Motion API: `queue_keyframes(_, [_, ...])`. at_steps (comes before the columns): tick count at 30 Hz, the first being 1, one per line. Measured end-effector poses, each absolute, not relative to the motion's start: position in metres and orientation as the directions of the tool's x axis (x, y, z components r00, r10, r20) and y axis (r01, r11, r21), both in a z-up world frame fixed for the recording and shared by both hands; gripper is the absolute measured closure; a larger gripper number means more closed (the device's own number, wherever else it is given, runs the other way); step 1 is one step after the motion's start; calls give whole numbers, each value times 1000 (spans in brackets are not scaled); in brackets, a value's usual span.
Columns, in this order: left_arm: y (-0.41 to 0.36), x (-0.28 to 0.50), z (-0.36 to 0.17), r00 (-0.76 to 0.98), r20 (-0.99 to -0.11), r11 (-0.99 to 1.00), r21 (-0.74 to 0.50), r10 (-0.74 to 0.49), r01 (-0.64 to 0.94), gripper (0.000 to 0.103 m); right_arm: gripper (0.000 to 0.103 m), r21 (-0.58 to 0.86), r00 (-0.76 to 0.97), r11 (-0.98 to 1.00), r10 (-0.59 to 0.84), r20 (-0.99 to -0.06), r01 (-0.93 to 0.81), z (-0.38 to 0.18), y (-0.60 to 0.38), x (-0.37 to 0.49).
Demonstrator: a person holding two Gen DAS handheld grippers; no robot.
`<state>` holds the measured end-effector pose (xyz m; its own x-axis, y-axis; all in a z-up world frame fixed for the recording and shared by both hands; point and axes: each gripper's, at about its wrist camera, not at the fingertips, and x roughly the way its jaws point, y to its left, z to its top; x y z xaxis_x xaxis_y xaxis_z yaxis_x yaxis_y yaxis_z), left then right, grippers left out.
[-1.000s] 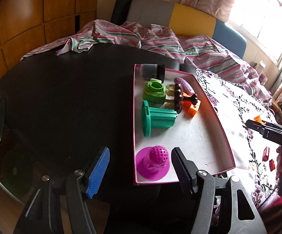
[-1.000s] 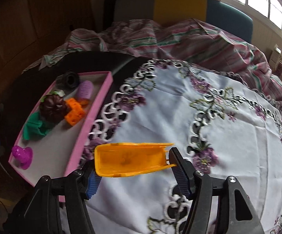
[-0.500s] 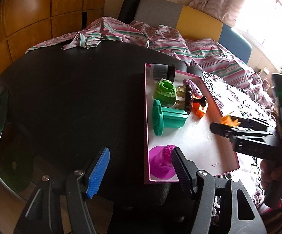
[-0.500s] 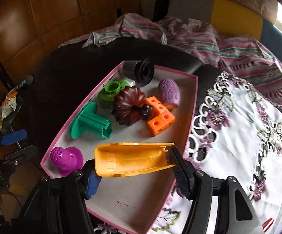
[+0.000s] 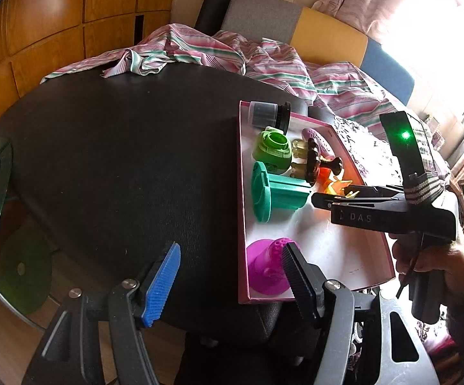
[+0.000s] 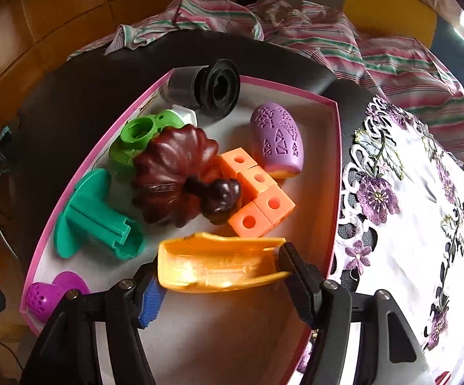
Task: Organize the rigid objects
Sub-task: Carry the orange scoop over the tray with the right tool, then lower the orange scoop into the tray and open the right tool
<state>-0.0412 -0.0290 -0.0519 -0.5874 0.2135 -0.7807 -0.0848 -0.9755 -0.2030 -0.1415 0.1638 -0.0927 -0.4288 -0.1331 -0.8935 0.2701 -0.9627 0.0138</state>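
Observation:
A pink-rimmed white tray (image 6: 334, 166) holds a dark red pumpkin (image 6: 174, 173), orange cubes (image 6: 257, 192), a purple egg (image 6: 278, 138), a black cylinder (image 6: 212, 86), a green piece (image 6: 135, 138), a teal spool (image 6: 93, 218) and a magenta piece (image 6: 48, 292). My right gripper (image 6: 219, 276) hangs over the tray's near half. A long orange scoop (image 6: 219, 263) spans its pads, and the jaws are opening. My left gripper (image 5: 232, 256) stands open and empty above the tray's near left corner, the magenta piece (image 5: 265, 269) beside its right finger.
The tray lies on a black round table (image 5: 119, 144). A white cloth with purple embroidered flowers (image 6: 424, 224) lies to the tray's right. A striped cloth (image 5: 232, 54) is bunched at the table's far side, before a chair. A hand (image 5: 434, 263) holds the right gripper.
The right gripper carried the orange scoop from above the embroidered cloth leftward over the tray and came down closer to it. The left gripper stayed almost still and open.

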Motion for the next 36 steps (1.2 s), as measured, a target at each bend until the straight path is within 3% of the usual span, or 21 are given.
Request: queue_keyframes(36, [-23,-32,-41,-606,-770,-979,-182,202,-95,36,30,72,-516,-973,-178,-838,219,-66,169,-108])
